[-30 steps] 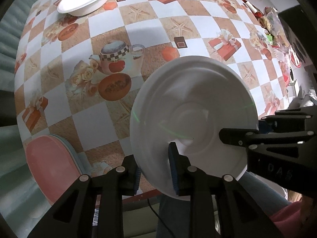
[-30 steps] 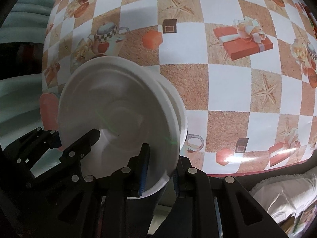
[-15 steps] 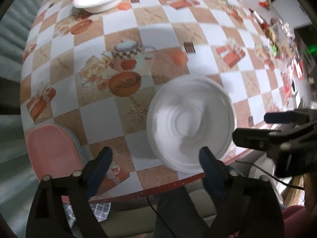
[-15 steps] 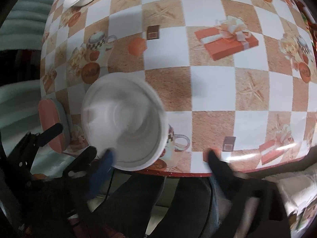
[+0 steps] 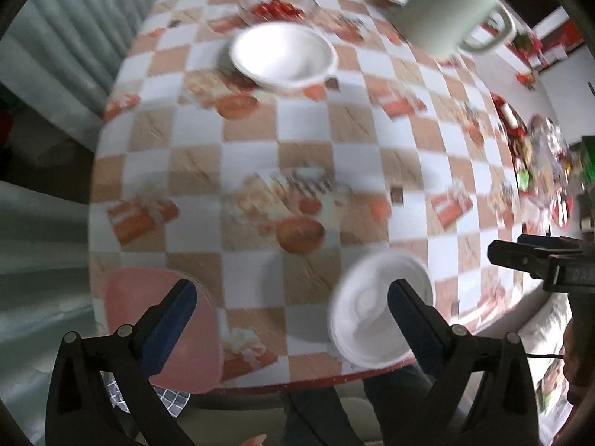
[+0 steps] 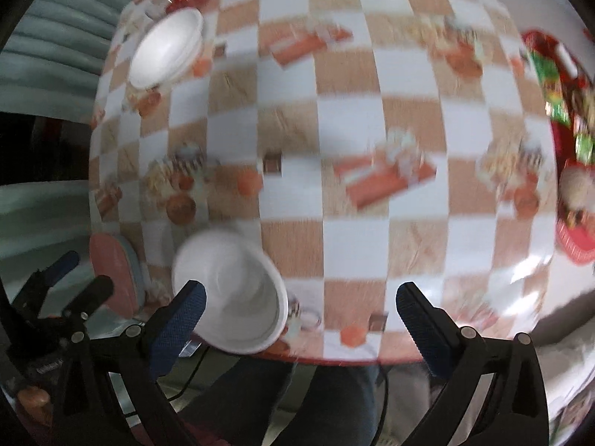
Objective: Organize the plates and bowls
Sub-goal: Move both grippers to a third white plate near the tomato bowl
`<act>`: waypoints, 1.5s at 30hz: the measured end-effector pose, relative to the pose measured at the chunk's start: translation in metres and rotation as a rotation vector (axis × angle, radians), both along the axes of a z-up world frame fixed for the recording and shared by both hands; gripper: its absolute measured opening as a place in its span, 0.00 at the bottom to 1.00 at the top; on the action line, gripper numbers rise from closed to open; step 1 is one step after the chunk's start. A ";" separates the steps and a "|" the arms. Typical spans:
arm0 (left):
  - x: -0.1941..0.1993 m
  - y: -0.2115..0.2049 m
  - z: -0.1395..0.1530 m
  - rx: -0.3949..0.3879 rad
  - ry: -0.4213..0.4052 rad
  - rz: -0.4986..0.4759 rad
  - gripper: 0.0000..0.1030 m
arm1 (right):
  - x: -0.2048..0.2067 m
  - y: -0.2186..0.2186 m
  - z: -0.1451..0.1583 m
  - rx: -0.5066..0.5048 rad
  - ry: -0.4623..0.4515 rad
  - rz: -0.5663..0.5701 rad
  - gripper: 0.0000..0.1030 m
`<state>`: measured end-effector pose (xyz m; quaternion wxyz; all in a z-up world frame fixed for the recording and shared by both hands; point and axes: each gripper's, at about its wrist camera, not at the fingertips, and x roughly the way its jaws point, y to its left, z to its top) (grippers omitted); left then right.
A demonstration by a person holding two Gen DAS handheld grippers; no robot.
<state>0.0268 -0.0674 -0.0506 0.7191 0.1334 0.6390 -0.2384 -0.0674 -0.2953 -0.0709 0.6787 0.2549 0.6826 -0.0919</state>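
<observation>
- Checkered oilcloth table point(image 5: 334, 141), printed with teapots and gift boxes, fills the left wrist view; both views are motion-blurred.
- Left view: my left gripper point(image 5: 290, 297) has just been opening and stands spread wide with nothing between its blue pads point(image 5: 174, 316).
- White plate stack point(image 5: 383, 308) lies on the table at the near edge, partly behind my right-hand finger, so it sits to the right of the gripper's centre line. It is round, so no long axis to line up.
- White bowl point(image 5: 282, 55) rests far across the table, well apart from the stack. A pink plate point(image 5: 148, 316) lies at the near left edge, under my left finger.
- A pale jug point(image 5: 450, 3) stands at the far right. The right gripper shows at the right margin.
- Right view: my right gripper point(image 6: 301, 304) has likewise just been opening, jaws fully apart, gripping nothing.
- White plate stack point(image 6: 230, 293) sits at the near edge, just inside my left-hand finger. White bowl point(image 6: 167, 48) is far off at upper left; pink plate point(image 6: 111, 267) at the left edge.
- My reading: the stack is set down and released. The pink plate lies nearest my left gripper, so that hand is better placed for it; the bowl needs a long reach forward from either hand.
</observation>
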 end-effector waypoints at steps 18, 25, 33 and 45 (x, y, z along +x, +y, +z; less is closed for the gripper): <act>0.069 -0.008 -0.008 0.052 -0.020 0.147 1.00 | 0.094 0.008 0.006 -0.082 -0.036 0.123 1.00; 0.111 -0.017 -0.017 0.053 -0.023 0.220 1.00 | 0.138 0.007 -0.006 -0.082 -0.037 0.138 1.00; 0.152 -0.025 -0.030 0.089 -0.060 0.281 1.00 | 0.185 0.001 -0.025 -0.082 -0.041 0.116 1.00; 0.200 -0.048 -0.060 0.108 -0.091 0.294 0.97 | 0.242 -0.002 -0.058 -0.090 -0.065 0.108 1.00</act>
